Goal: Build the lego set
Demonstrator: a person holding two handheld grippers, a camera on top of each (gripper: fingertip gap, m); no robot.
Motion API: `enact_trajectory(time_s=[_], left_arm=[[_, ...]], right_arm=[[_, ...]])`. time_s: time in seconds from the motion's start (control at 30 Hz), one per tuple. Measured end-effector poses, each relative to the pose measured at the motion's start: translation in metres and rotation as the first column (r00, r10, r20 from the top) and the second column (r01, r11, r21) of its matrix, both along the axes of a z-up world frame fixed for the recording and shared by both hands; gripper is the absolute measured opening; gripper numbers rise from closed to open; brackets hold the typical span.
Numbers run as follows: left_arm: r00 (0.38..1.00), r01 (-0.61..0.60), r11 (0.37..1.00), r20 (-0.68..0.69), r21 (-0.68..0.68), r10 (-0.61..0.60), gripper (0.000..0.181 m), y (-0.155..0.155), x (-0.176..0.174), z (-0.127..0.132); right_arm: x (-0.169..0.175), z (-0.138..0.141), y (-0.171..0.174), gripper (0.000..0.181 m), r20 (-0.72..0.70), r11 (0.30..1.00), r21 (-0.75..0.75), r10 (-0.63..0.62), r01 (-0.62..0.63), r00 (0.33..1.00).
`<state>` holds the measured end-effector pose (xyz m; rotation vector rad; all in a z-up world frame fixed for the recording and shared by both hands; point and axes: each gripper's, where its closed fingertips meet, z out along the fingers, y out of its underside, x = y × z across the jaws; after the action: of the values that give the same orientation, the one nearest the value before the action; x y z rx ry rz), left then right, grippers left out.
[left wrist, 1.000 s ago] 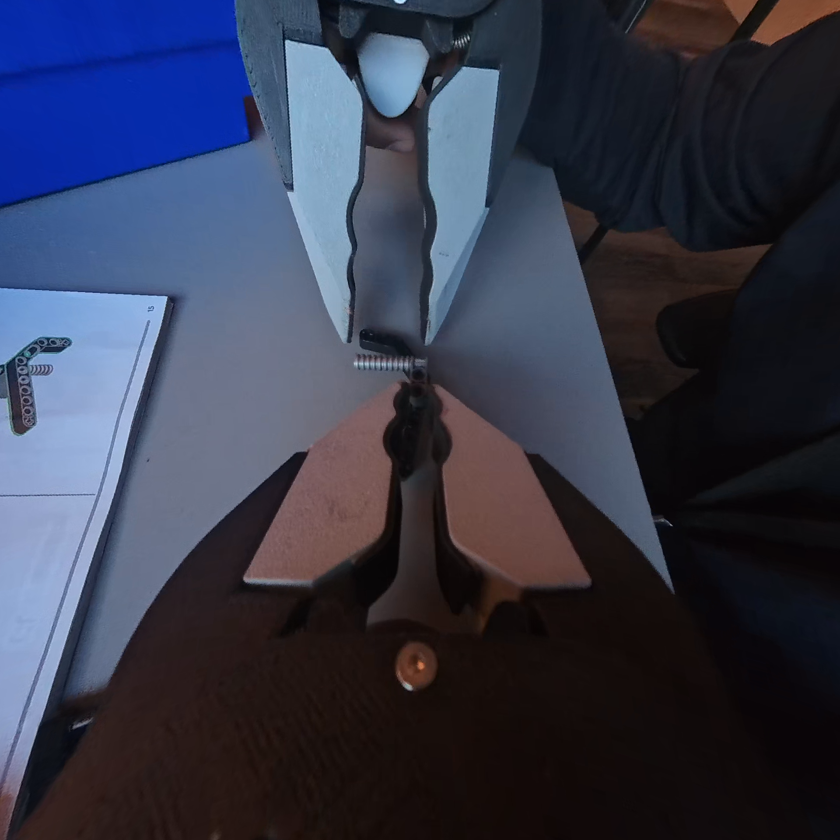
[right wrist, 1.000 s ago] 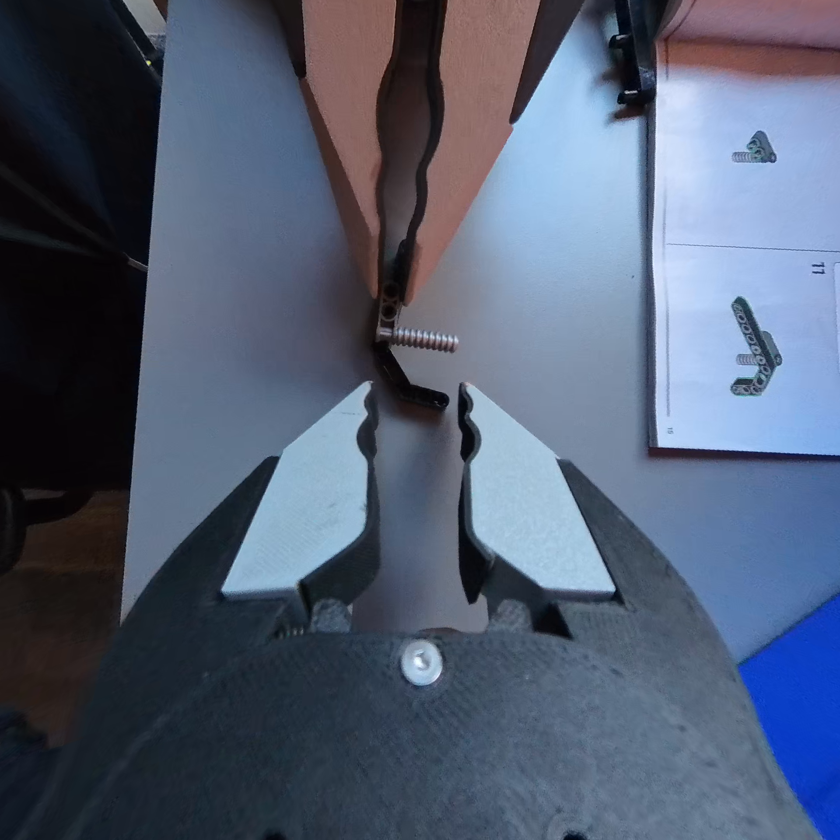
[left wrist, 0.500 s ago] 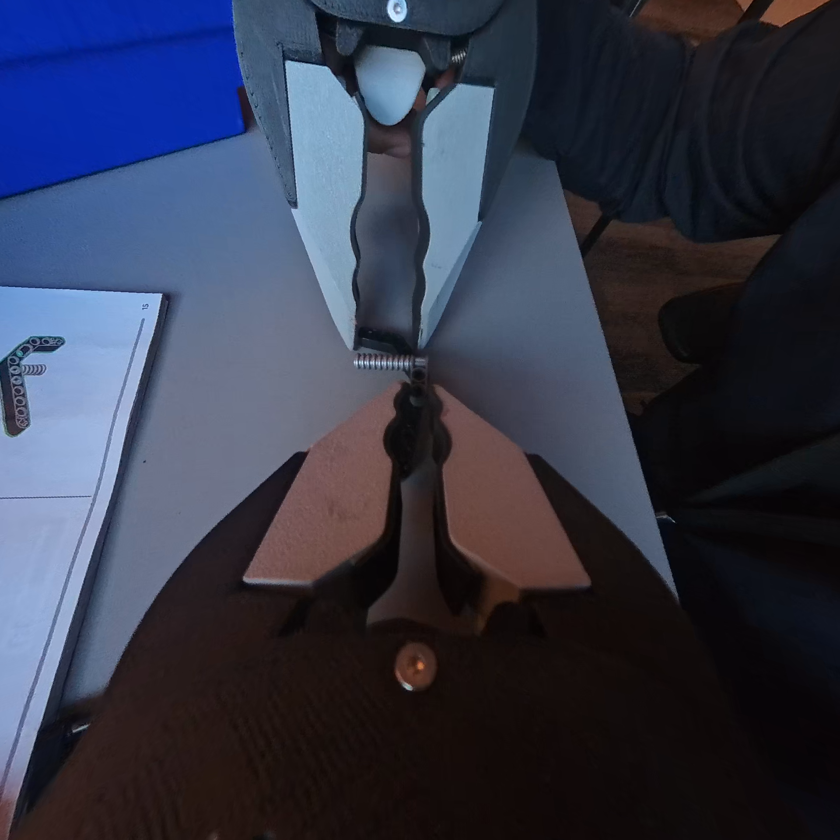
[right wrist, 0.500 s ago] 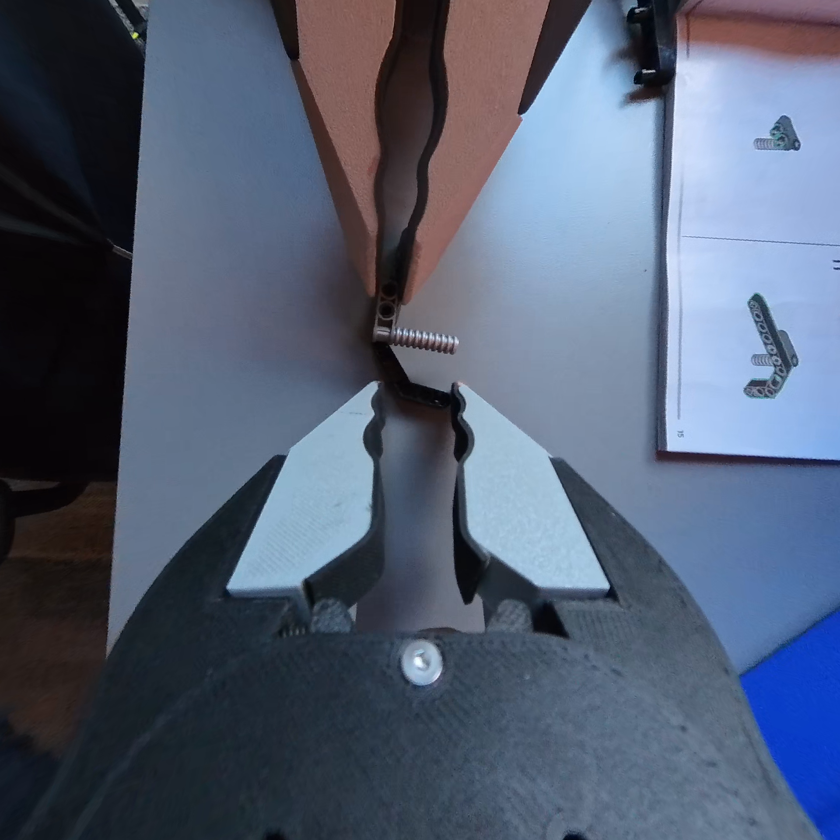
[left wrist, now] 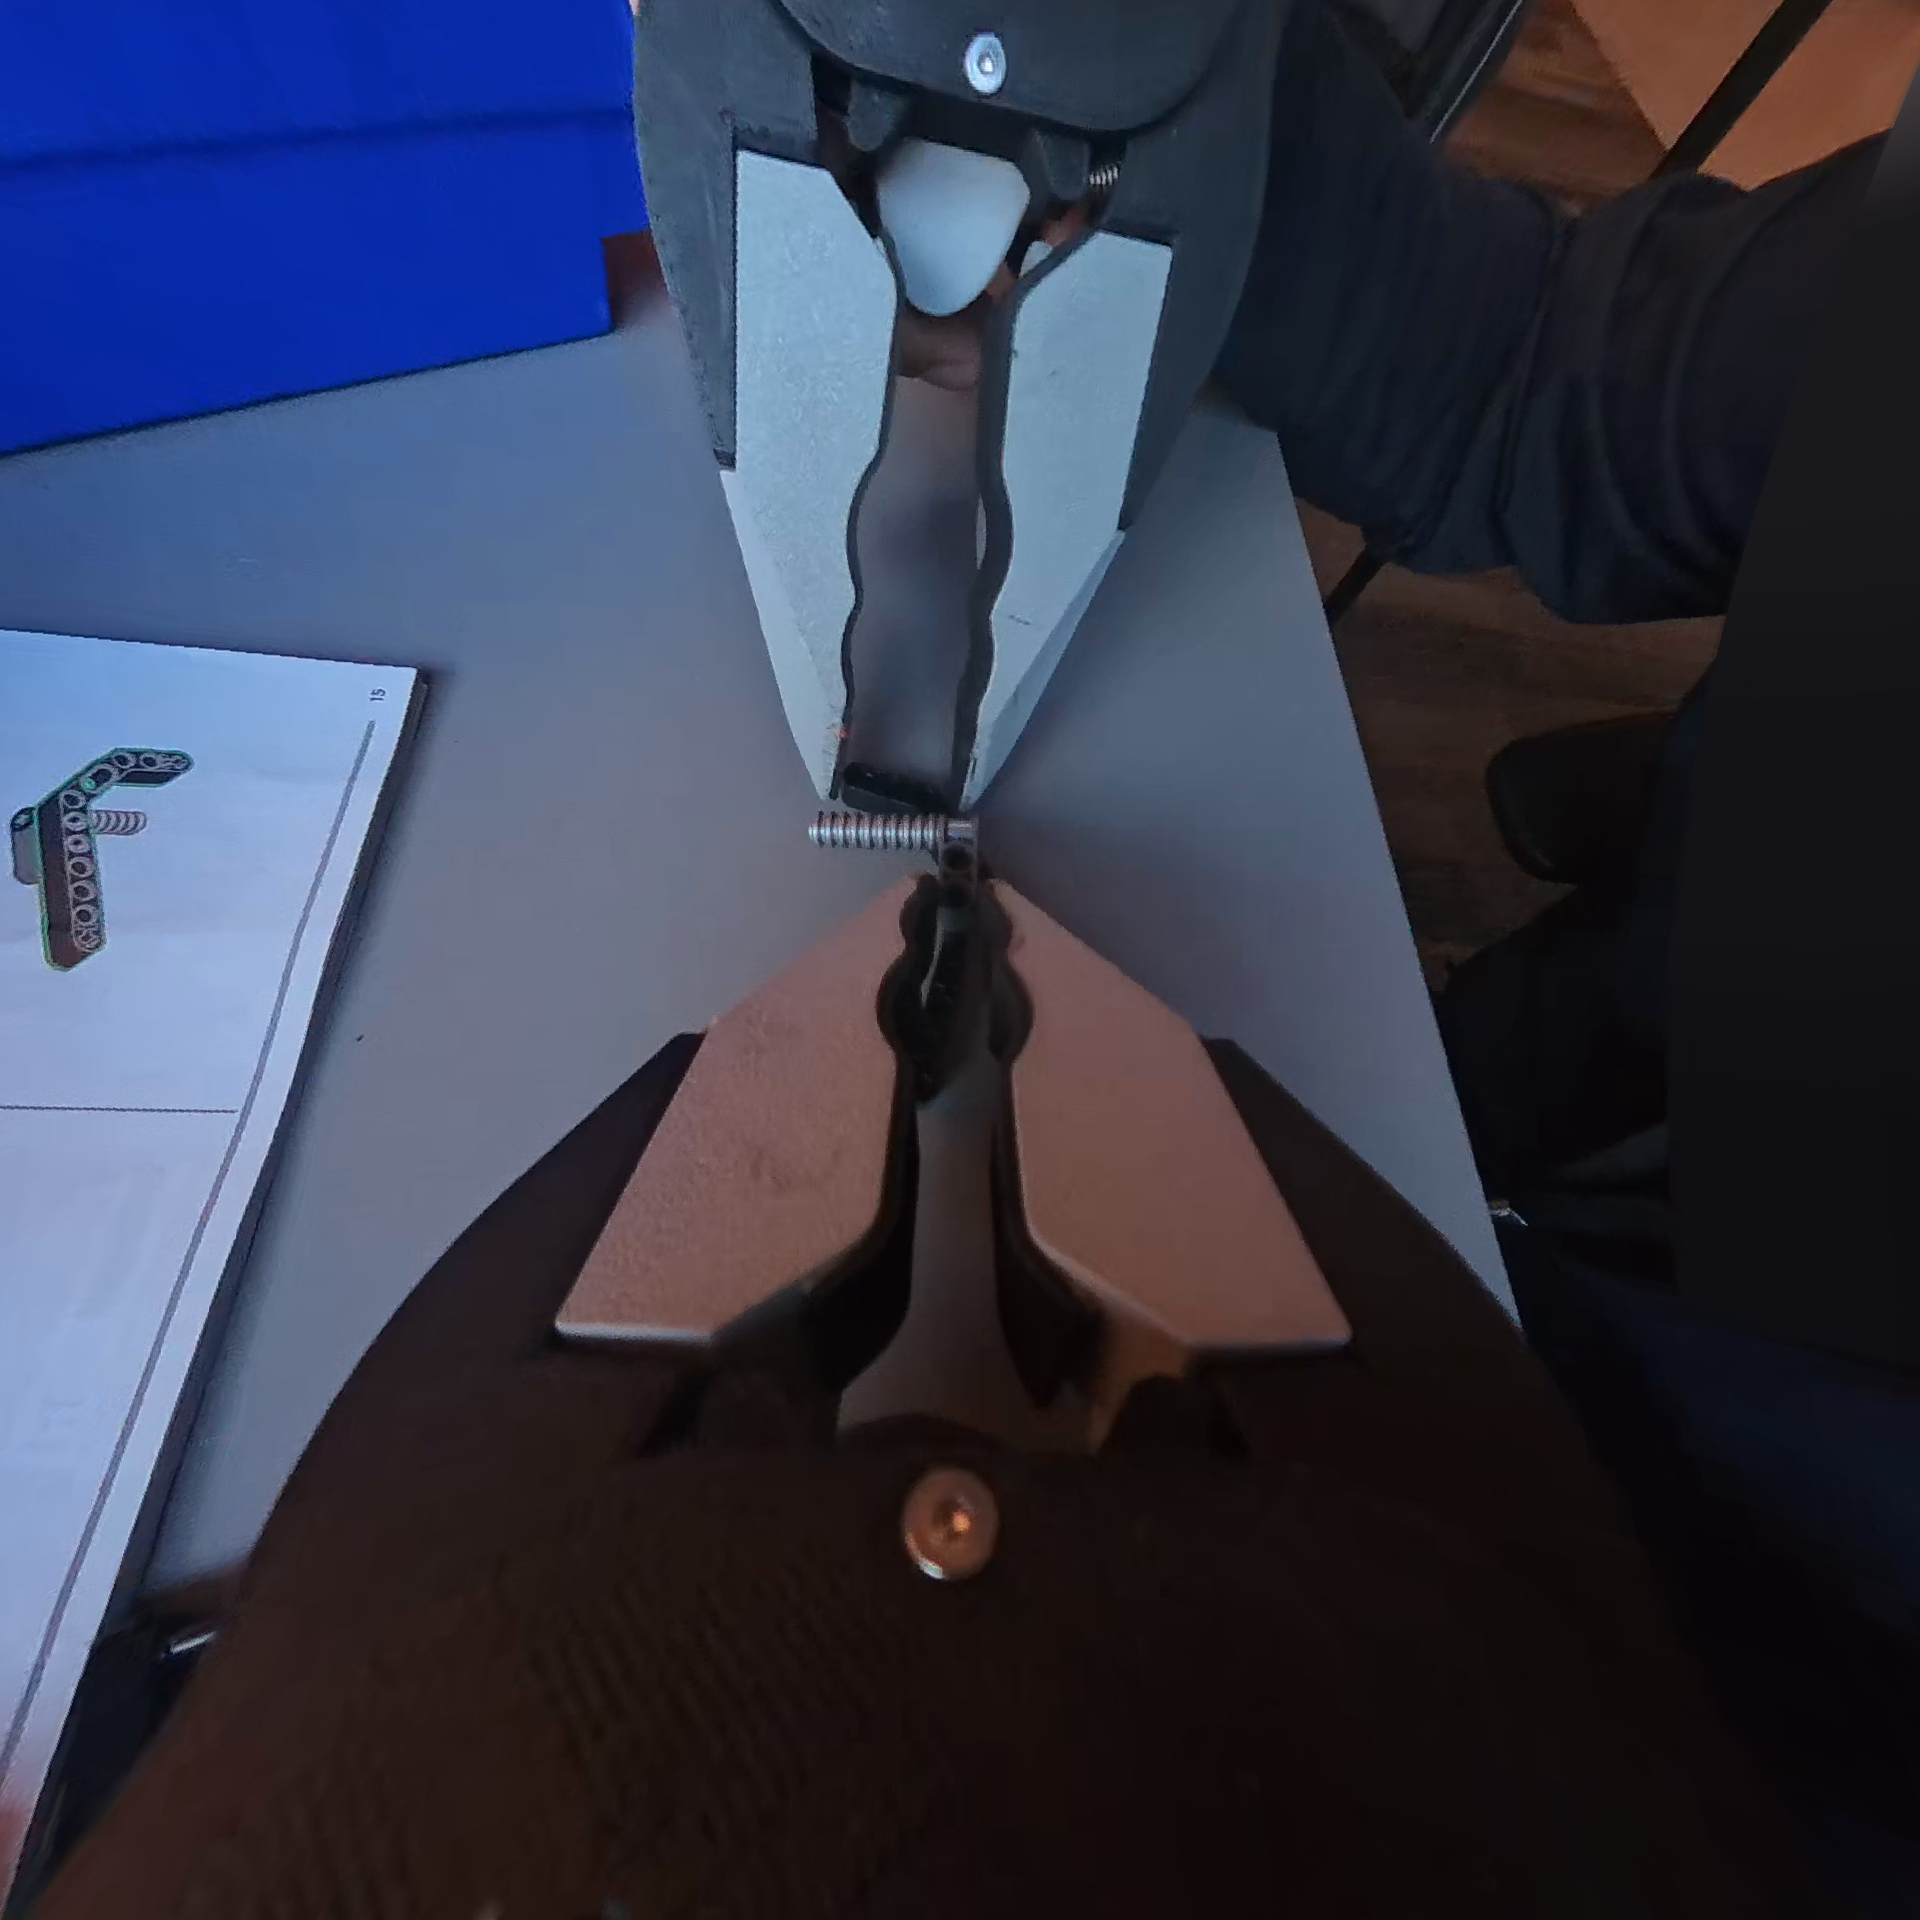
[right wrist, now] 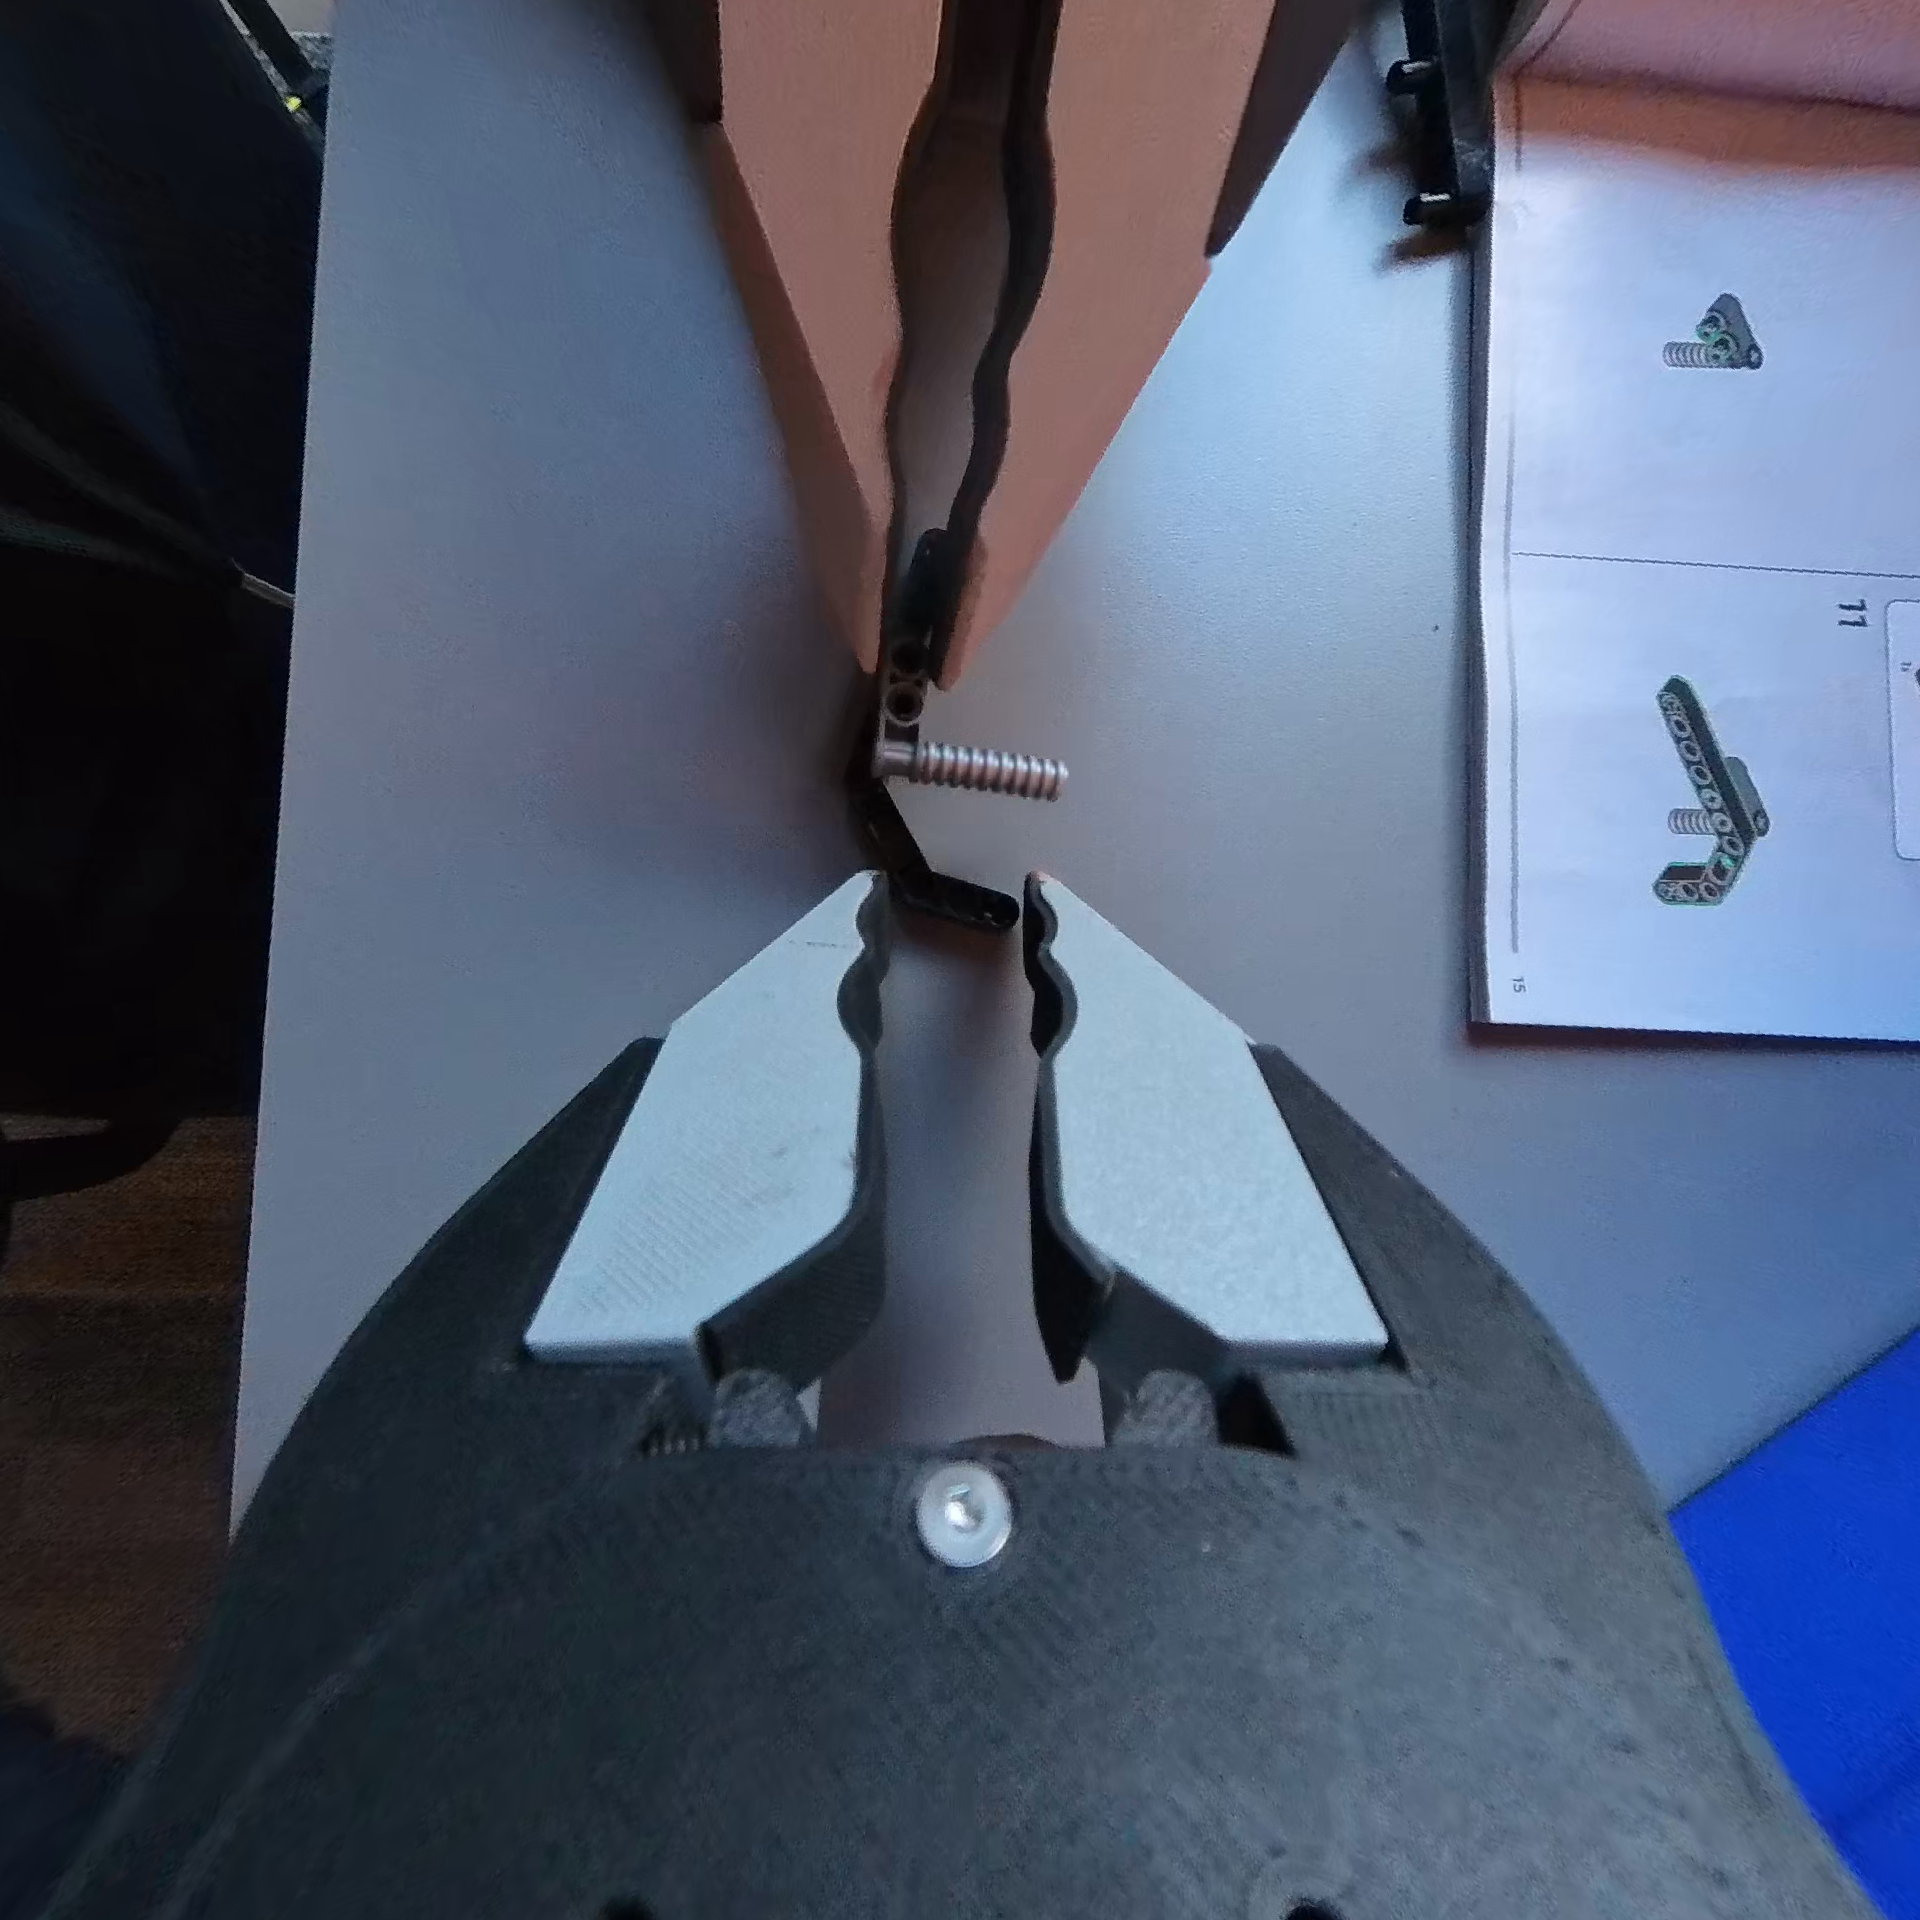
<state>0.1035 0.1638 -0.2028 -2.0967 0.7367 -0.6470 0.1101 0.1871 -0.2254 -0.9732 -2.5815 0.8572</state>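
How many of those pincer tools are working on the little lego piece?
2. The left tool, with pinkish fingers, is clamped on the black bent beam. The right tool, with grey fingers, is open around the beam's free end.

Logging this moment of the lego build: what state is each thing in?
left gripper: shut on black bent beam
right gripper: open, fingers either side of the beam's free end
black bent beam: held above the table
grey ridged axle: sticking sideways from the beam
instruction booklet: open, flat
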Motion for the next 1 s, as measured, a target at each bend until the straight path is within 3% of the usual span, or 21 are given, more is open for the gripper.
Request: enact_trajectory(time_s=[0.47,0.7,1.0], left_arm=[[0.997,0.06,0.998,-0.041,0.037,-0.058,0.005,0.001,0.007,0.0],[0.988,0.151,0.984,-0.035,0.092,-0.148,0.005,-0.002,0.006,0.006],[0.982,0.158,0.985,-0.112,0.063,-0.151,0.005,-0.002,0.008,-0.005]], right_arm=[[0.001,0.003,0.003,0.024,-0.002,1.0,-0.006,-0.007,0.007,1.0],[0.002,0.015,0.001,0.026,-0.026,0.998,-0.063,-0.003,0.001,1.0],[-0.001,0.016,0.002,0.027,-0.026,0.996,-0.082,-0.02,0.018,0.999]])
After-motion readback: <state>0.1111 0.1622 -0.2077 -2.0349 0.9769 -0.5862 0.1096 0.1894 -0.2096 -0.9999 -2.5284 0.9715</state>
